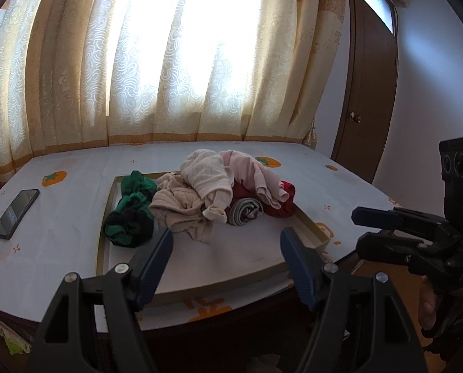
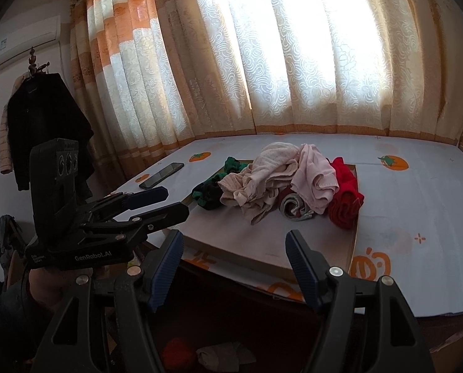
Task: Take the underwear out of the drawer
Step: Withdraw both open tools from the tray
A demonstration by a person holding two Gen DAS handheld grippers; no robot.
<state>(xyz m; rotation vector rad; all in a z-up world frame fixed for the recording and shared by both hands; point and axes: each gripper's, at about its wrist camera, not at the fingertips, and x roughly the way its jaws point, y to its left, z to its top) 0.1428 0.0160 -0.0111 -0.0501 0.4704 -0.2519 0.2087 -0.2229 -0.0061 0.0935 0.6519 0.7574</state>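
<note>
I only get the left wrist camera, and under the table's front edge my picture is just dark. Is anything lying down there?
Observer: Yes. The right wrist view shows a red bundle low in the shadow below the table.
Operator: Only that?
Observer: No, a pale crumpled cloth lies right beside it.
Operator: And what is at the far left of the room, past where my picture ends?
Observer: A black jacket hangs on the wall there.
</note>
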